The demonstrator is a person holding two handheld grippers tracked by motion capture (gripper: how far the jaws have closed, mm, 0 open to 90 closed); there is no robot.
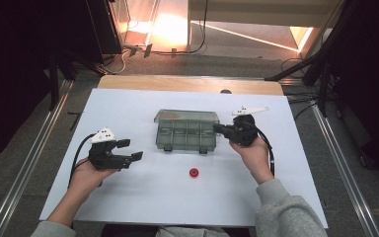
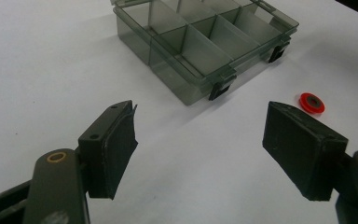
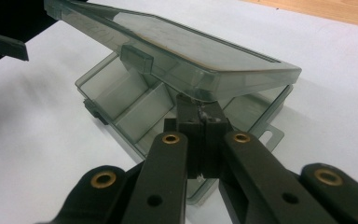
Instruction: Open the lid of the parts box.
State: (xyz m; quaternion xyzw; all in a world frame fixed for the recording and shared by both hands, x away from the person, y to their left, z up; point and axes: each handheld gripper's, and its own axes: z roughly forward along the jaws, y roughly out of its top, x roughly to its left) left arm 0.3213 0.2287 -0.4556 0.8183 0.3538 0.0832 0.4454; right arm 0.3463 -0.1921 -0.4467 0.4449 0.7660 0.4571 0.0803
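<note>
The smoky plastic organizer box [image 1: 186, 134] sits at the center of the frame in the high view, on the white desk [image 1: 128, 197]. Its lid [image 3: 177, 51] is partly raised; the right gripper view shows this tilt clearly, while from above the lid is hard to separate from the base. The right tongs [image 3: 199, 112] are closed together just under the lid's edge; whether they pinch it or only touch it cannot be told. The left tongs [image 2: 200, 144] stand wide apart, holding nothing, at the left of the high view. The left gripper view shows 2 black latches [image 2: 221, 88] on the box front and its dividers. A small red ring [image 1: 194, 173] lies on the desk below the box, apart from it; its detail is too small to make out.
</note>
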